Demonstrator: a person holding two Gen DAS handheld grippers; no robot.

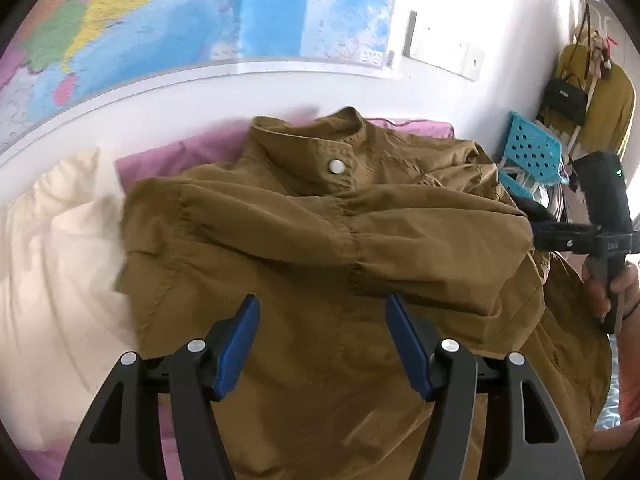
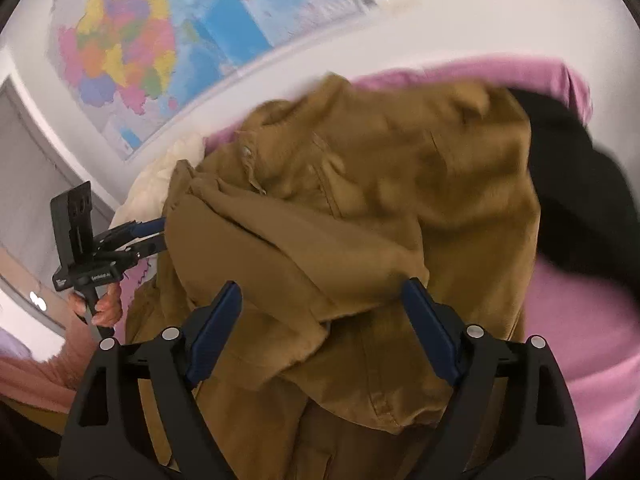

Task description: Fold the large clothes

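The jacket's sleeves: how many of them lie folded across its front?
2. One sleeve comes from the left side, the other sleeve from the right; their cuffs meet near the middle of the jacket, below the collar.

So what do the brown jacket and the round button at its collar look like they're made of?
The brown jacket looks like matte woven cotton or canvas: soft creases, visible stitched seams, no sheen. The round button is pale and glossy, probably a metal or plastic snap; which one cannot be told.

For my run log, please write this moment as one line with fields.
garment: brown jacket on pink sheet, both sleeves folded across front | left gripper: open, empty | right gripper: open, empty | step: sleeves in
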